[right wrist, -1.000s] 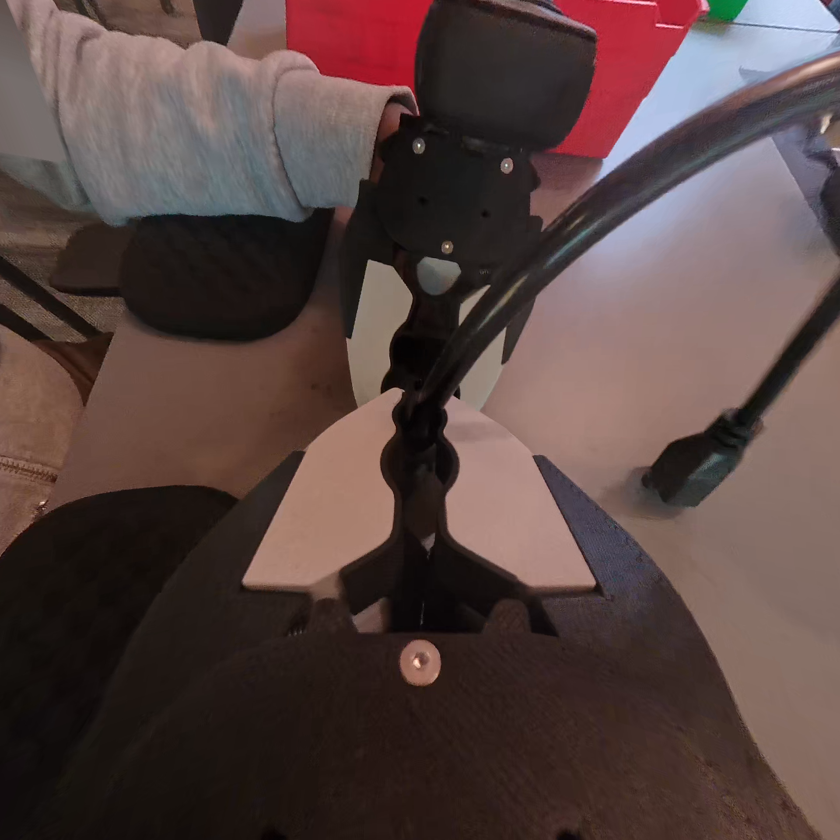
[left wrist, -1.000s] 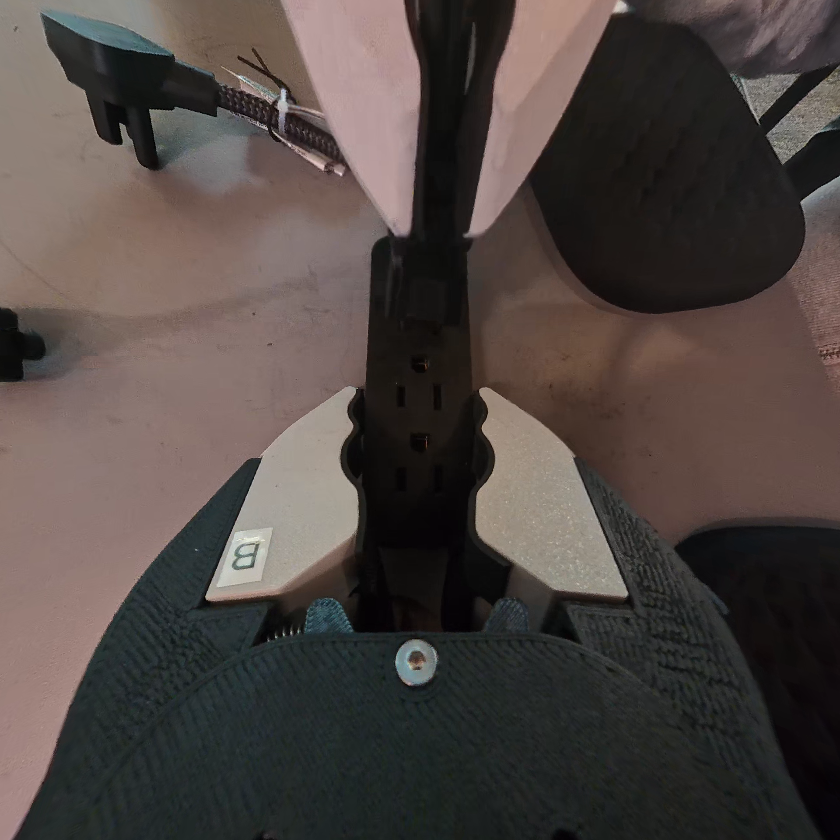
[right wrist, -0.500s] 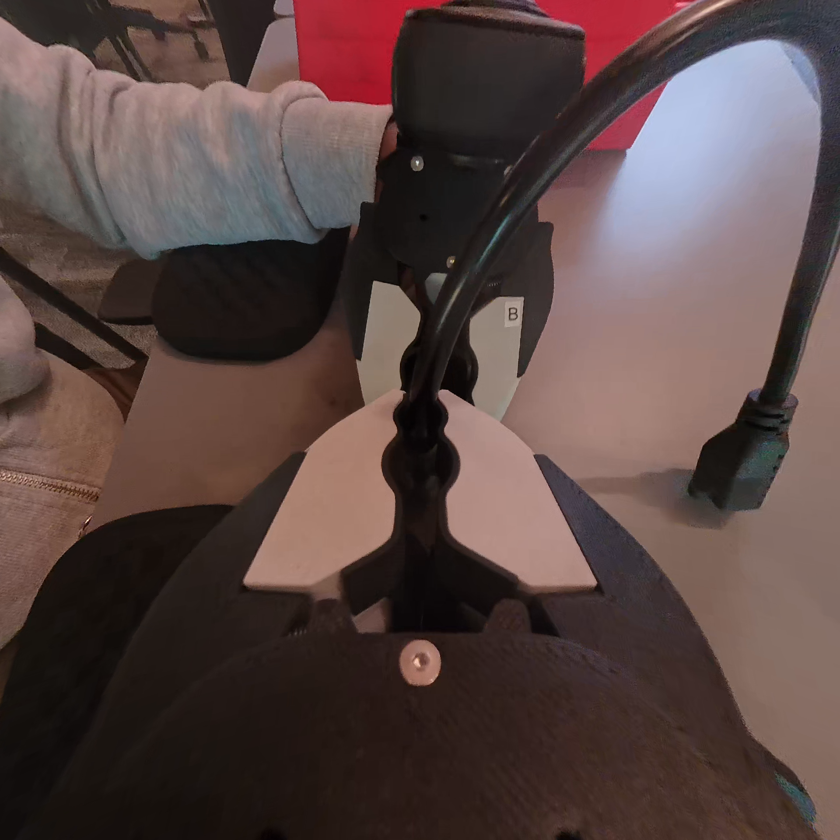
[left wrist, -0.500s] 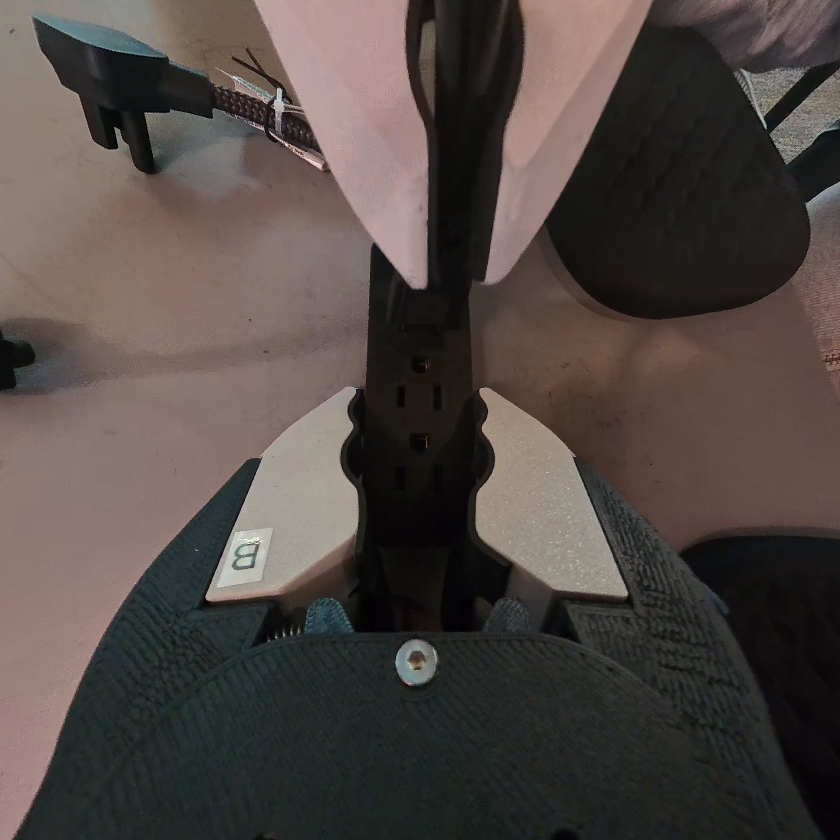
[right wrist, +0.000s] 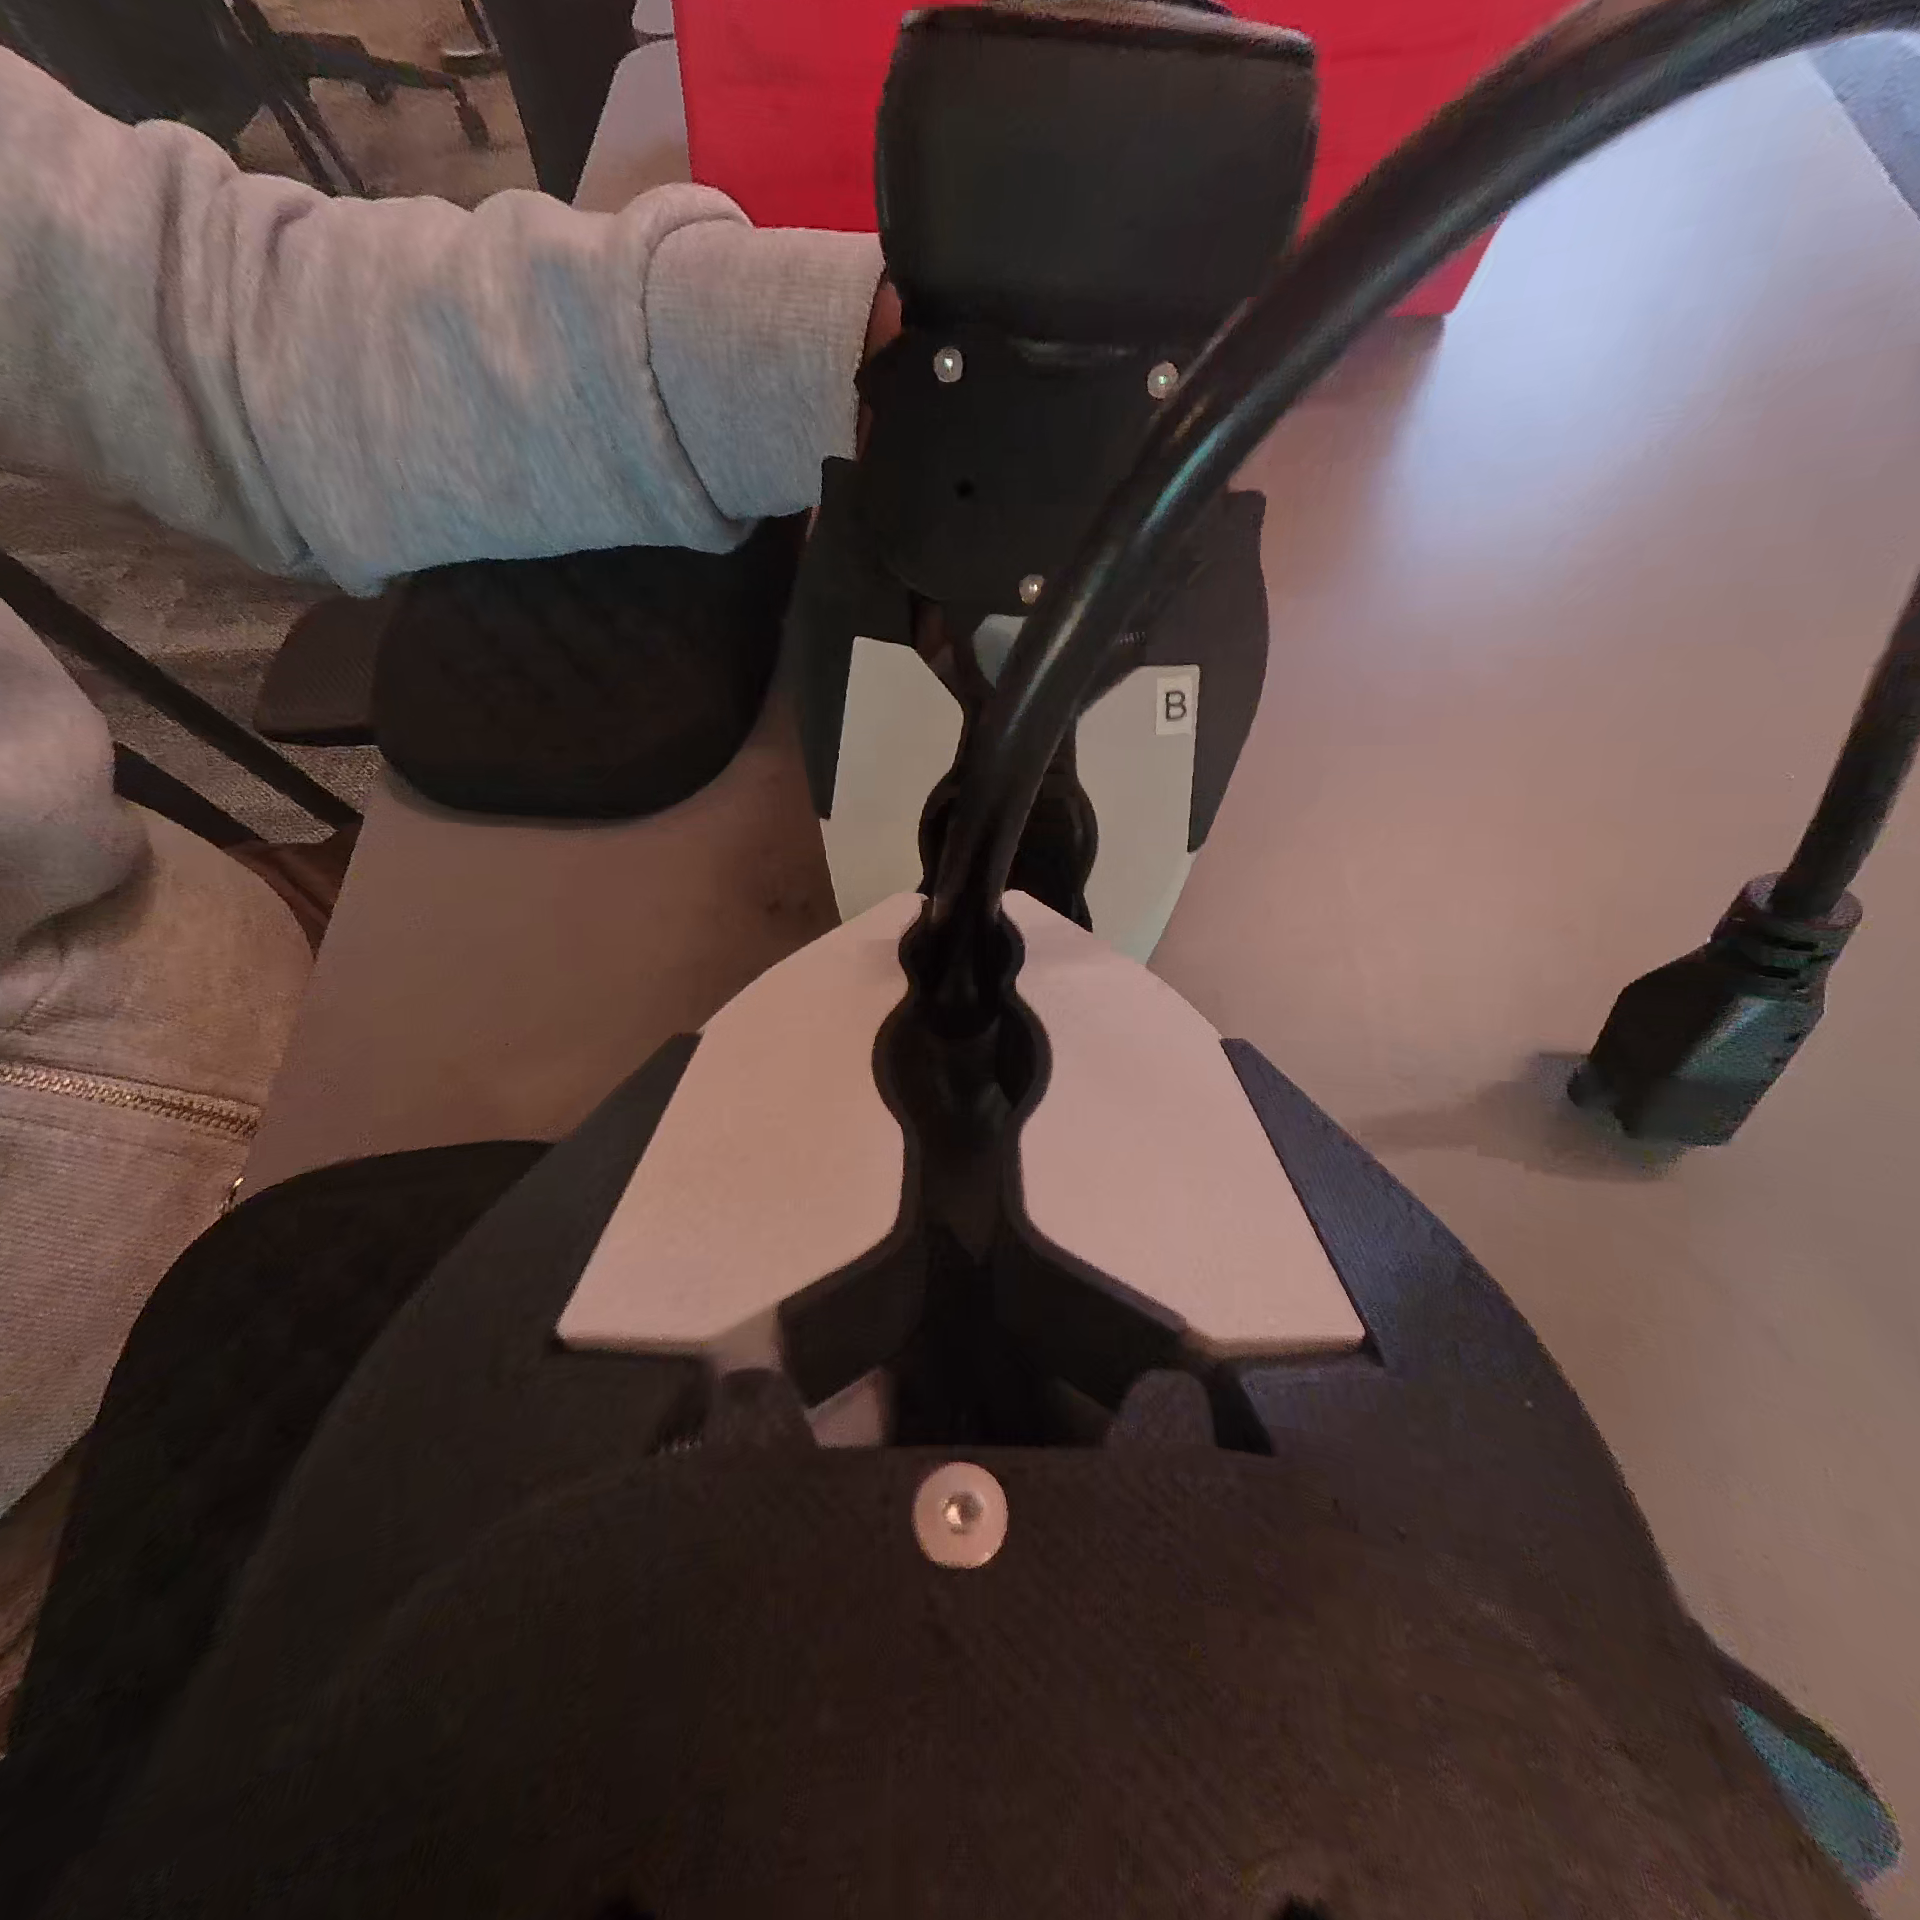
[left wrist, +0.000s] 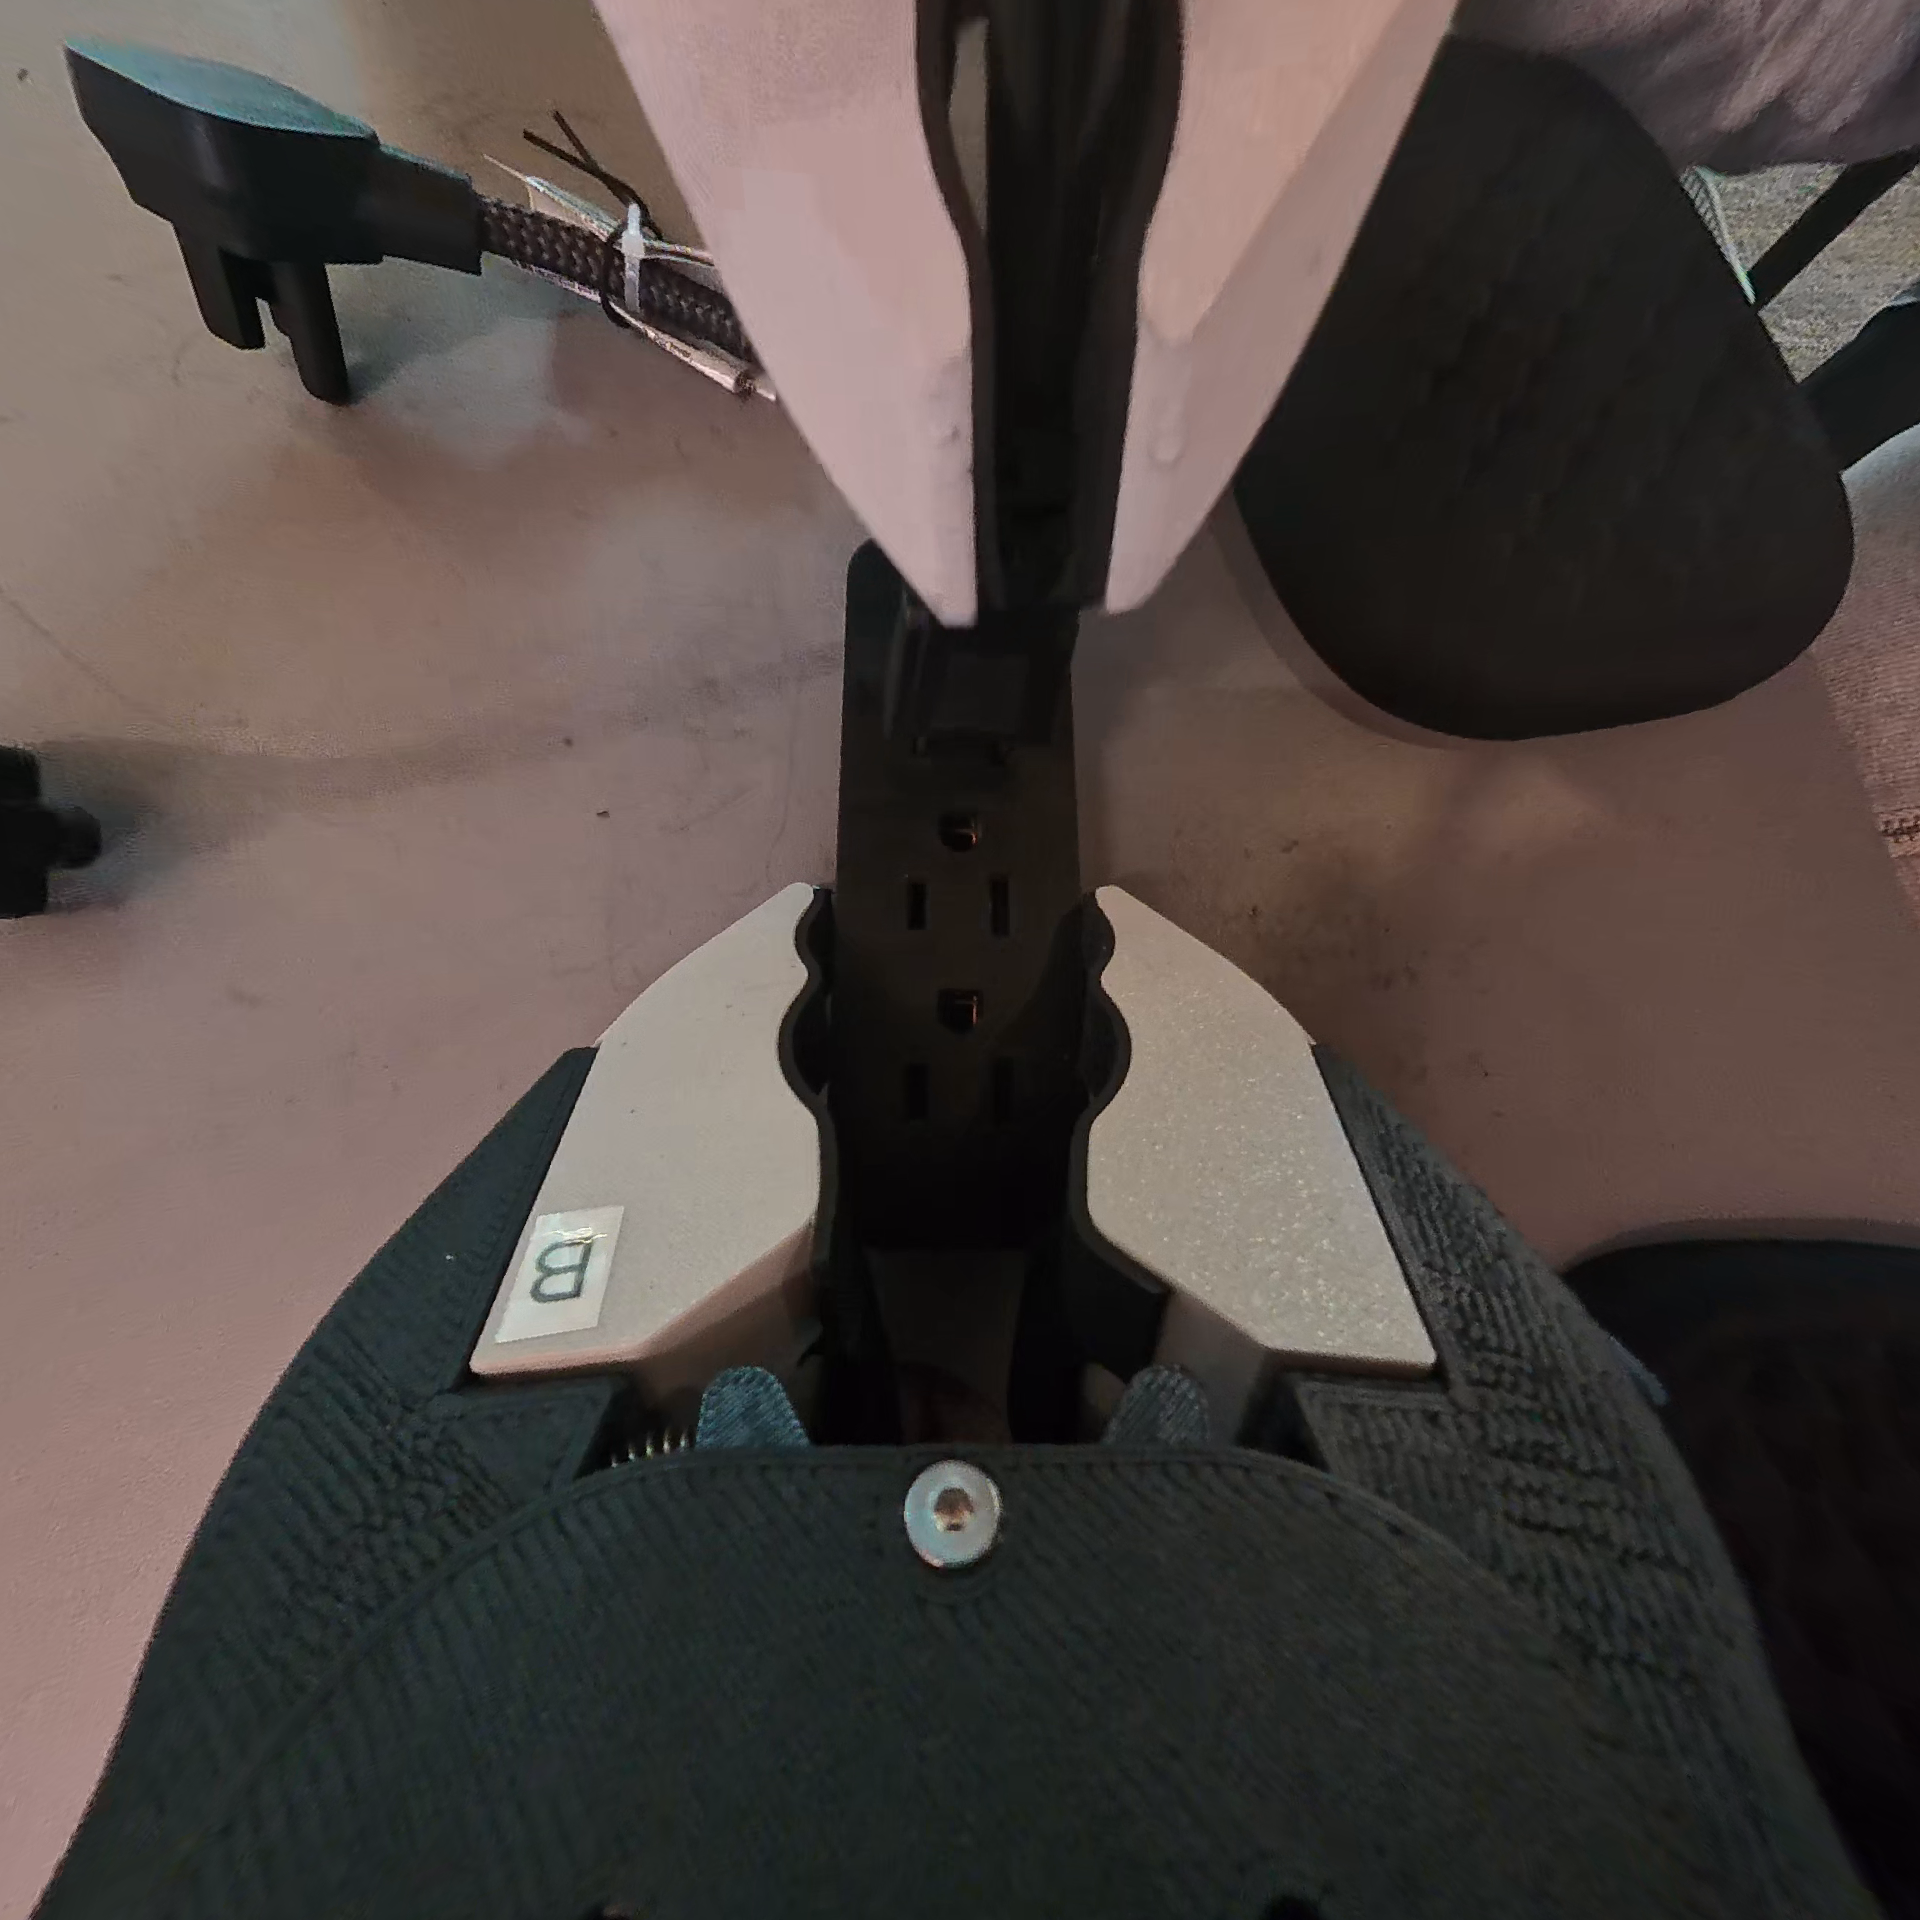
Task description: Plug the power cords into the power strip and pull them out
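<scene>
In the left wrist view my left gripper is shut on the black power strip, clamping its sides with the outlets facing up. My right gripper comes in from the top, shut on a black plug that sits at the strip's far outlet. How deep the plug is seated is hidden. In the right wrist view my right gripper grips the plug's thick black cord, which arcs up and right to its other connector standing on the table. The left gripper's white fingers face me just beyond.
A second black plug with a braided cord lies at the far left. Another black part sits at the left edge. A black chair armrest is at the right. A grey sleeve and a red box are behind. My right fingertips sit around 7 cm from my left ones.
My right gripper has come down closer to the strip's far end with the plug. The cord has swung up, and its far connector now stands more upright. The left gripper has held still.
</scene>
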{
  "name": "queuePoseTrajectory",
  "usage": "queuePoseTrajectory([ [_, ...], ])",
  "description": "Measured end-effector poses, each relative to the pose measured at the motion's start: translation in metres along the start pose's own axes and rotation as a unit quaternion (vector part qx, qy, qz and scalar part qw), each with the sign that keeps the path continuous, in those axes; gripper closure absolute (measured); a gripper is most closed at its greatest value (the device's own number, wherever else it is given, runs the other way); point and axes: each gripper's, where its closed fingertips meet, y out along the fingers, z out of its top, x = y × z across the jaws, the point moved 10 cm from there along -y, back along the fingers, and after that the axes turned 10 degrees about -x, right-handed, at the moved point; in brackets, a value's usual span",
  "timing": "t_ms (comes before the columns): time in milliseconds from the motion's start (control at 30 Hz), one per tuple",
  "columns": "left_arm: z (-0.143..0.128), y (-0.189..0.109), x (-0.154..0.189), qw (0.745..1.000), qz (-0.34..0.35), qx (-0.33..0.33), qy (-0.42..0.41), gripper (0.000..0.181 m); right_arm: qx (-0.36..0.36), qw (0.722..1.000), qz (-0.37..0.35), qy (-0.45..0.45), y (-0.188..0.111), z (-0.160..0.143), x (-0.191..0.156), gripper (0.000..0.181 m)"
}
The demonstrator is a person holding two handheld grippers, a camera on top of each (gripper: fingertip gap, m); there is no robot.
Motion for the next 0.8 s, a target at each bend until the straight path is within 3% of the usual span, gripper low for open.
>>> queuePoseTrajectory([
  [800, -0.001, 0.0, 0.001, 1.0, -0.004, 0.0, 0.0, 0.135, -0.033, 0.999, 0.017, 0.038, -0.004, 0.001, -0.002, 0.171],
])
